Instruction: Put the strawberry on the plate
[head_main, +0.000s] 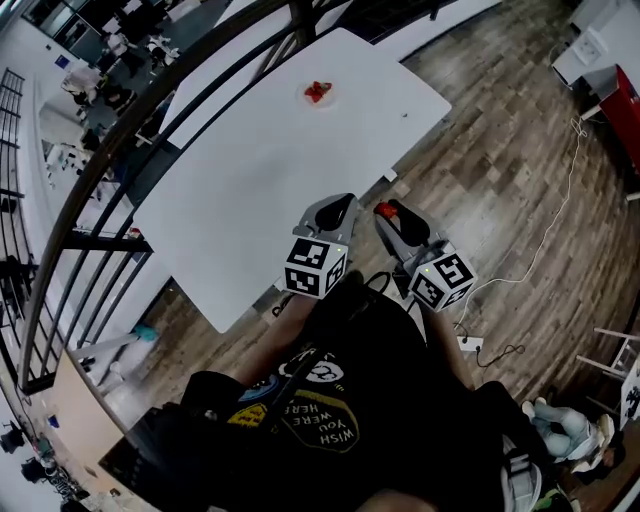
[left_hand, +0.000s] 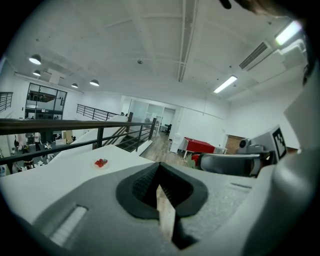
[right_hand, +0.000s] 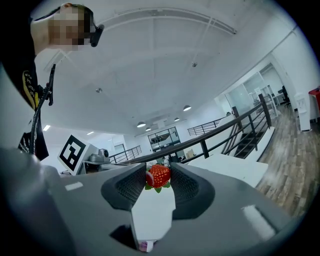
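Here, the right hand-held gripper (head_main: 390, 213) clamps the strawberry (right_hand: 159, 176) just beyond the table edge (head_main: 393, 143); left hand-held gripper (left_hand: 159, 166) closed, empty.

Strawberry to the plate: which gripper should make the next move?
Right. The right gripper already holds the strawberry between its jaws; the left gripper is shut and empty. The plate lies ahead of both.

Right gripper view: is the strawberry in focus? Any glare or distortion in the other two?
Right gripper view: strawberry sharp between the jaws, railing bowed by the fisheye. Left gripper view: dark vignette at the corners, ceiling light flares at top right. Head view: heavy barrel distortion, white table nearly blown out, plate barely shows against it.
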